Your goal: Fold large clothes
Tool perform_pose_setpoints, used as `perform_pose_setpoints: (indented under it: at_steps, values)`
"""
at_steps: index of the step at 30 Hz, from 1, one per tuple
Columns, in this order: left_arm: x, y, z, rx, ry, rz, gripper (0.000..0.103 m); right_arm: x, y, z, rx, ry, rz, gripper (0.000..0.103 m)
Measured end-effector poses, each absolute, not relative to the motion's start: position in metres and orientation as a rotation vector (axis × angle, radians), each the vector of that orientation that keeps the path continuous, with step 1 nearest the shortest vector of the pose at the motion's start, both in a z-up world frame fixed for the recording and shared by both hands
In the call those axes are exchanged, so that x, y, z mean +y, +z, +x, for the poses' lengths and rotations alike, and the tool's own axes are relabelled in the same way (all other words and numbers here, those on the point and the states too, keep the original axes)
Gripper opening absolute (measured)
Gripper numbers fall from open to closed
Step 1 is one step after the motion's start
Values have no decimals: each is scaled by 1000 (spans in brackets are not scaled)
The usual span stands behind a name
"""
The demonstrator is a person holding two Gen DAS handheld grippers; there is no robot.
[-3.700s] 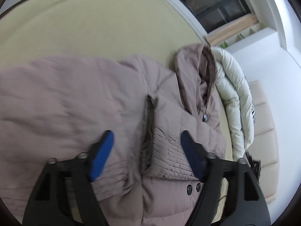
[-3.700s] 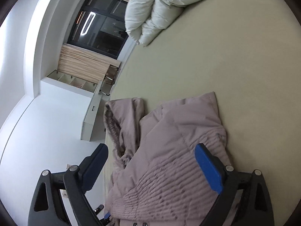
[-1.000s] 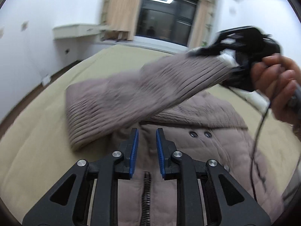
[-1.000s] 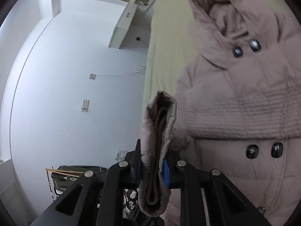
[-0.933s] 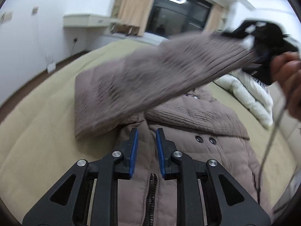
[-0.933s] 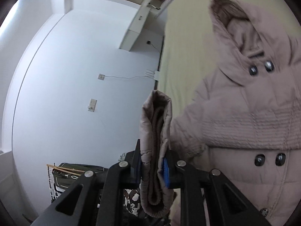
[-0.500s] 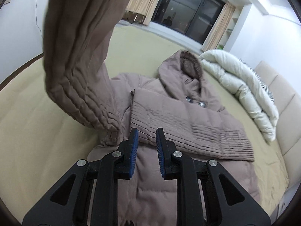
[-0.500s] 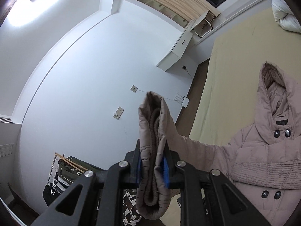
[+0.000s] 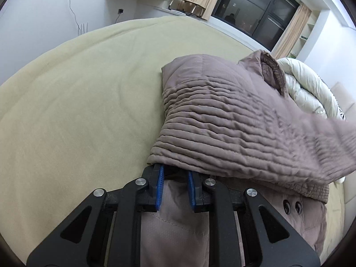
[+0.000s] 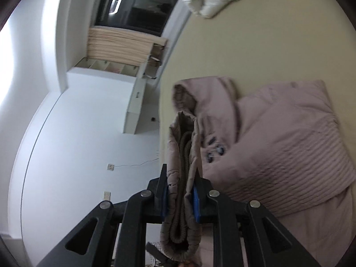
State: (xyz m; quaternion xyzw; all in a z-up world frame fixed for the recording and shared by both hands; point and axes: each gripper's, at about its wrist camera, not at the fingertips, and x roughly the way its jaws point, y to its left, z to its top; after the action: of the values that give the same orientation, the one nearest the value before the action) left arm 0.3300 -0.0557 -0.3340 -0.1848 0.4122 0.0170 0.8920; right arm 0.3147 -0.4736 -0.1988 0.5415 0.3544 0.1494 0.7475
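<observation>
A: How's the coat point(image 9: 233, 120) look?
B: Mauve, quilted, hooded, on the bed point(image 9: 77, 111); a sleeve point(image 9: 255, 138) lies across its chest.
A: Tongs?
B: Right gripper point(image 10: 180, 197) clenched on the sleeve cuff point(image 10: 181, 178). Left gripper point(image 9: 175, 187) nearly closed over the coat; grip unclear.
A: Room?
B: Bare sheet beyond the coat's folded edge; duvet point(image 9: 307, 89) past its hood point(image 9: 269, 66).

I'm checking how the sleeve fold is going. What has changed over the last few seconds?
Both grippers have narrowed. The right gripper took hold of the sleeve cuff, swung it up and carried it across; the sleeve now lies over the coat's chest, covering the tips of the left gripper, which has come down low against the coat. The coat stays on the bed, hood toward the white duvet.
</observation>
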Motion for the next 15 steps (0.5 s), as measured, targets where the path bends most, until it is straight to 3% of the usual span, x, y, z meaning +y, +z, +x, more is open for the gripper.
perform_pose_setpoints:
  at_steps: [6,11,15]
  values:
    - [-63,-322,313,922,-25,-333,18,-501,-287,313,869,192,1261,20]
    - [-86,-278,278,845,-103,-212,18,-507,-295,318,885,201,1212,21]
    - [-102,-236,319,701,-97,-81,18,-505,-285,323,910,189,1127,22]
